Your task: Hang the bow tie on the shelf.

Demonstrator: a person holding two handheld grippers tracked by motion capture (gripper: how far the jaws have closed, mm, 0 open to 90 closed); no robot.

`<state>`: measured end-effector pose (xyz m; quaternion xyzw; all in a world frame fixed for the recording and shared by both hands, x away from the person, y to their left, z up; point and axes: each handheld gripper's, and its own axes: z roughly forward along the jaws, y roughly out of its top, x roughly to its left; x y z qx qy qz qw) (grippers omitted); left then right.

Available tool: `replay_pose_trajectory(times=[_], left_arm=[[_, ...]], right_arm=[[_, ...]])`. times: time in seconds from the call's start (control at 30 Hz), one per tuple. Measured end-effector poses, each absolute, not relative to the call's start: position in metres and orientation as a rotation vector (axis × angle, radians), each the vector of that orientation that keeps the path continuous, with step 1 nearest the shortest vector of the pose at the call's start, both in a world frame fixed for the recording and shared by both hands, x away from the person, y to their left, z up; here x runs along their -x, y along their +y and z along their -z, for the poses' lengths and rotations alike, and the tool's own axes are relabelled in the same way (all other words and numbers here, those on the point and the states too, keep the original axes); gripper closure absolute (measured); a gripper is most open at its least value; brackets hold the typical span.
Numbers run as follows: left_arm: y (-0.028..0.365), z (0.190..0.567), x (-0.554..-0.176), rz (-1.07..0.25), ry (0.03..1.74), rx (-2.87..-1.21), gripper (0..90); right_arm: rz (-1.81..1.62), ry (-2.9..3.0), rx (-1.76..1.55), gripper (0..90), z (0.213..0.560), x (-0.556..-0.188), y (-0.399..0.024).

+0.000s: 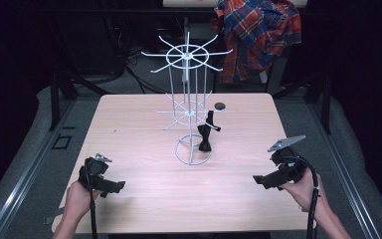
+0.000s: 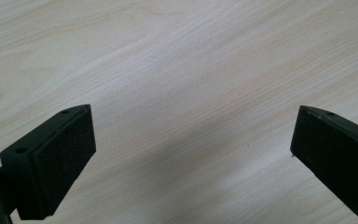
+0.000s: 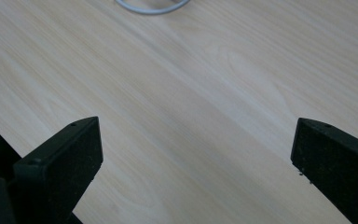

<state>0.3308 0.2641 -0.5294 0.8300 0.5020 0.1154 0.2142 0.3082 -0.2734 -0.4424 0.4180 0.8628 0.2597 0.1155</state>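
A white wire display rack (image 1: 189, 107) with two tiers of hooks stands upright at the table's middle on a ring base (image 1: 193, 151). A black bow tie (image 1: 206, 132) hangs from a lower hook on its right side. My left gripper (image 1: 113, 188) is held low at the near left of the table, jaws wide open over bare wood (image 2: 191, 140). My right gripper (image 1: 259, 181) is at the near right, also open with nothing between its jaws (image 3: 196, 158). An arc of the rack's ring base (image 3: 151, 7) shows at the top of the right gripper view.
The light wooden table (image 1: 139, 124) has a small dark round object (image 1: 220, 105) behind the rack. A plaid shirt (image 1: 258, 30) hangs beyond the far edge. Dark frame legs and cables lie on the grey floor around the table.
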Motion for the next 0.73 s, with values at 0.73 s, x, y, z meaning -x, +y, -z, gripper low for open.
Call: replay_pose_trajectory(times=[0.73], left_arm=[[0.262, 0.529, -0.331, -0.339, 1.387, -2.324, 0.0]], right_arm=[[-0.675, 2.585, -1.318, 0.0, 0.506, -0.271, -0.289]])
